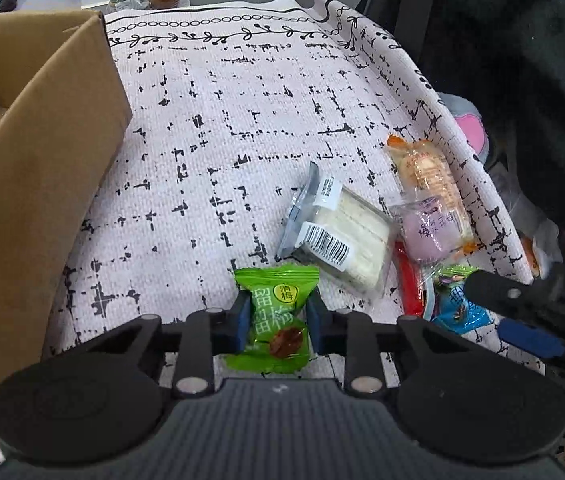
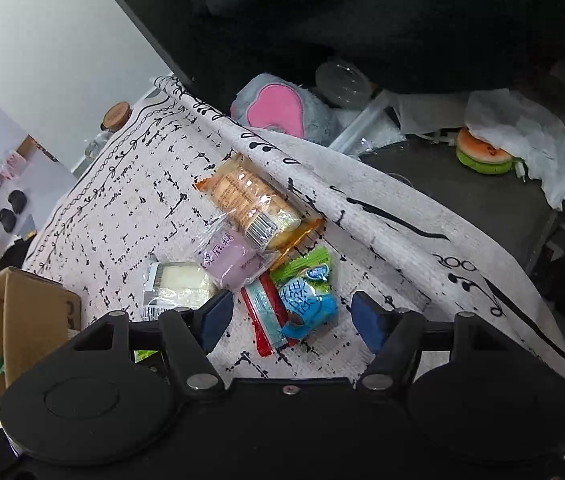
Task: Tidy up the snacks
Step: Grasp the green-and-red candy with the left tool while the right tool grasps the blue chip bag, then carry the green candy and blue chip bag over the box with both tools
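Low in the left wrist view, the left gripper (image 1: 277, 318) has its blue pads pinched in against both sides of a green plum candy packet (image 1: 277, 322), which sits on the white cloth (image 1: 210, 152) with black dashes, just below the centre of the frame. Up and to the right of it lies a clear-wrapped white cake slice (image 1: 342, 232), and further right a purple mochi packet (image 1: 428, 228) overlaps a long orange biscuit pack (image 1: 426, 176) near the folded cloth edge. A cardboard box (image 1: 38, 152) fills the left side of that frame. Over in the right wrist view, the right gripper (image 2: 294, 318) stands well apart, gripping nothing, its pads straddling a blue-and-green candy packet (image 2: 308, 304) and a red-edged sachet (image 2: 266, 316) on the cloth at lower centre, neither touched. At upper centre of that frame, beyond the cloth's fold, sits a grey plush with a pink heart (image 2: 278, 110).
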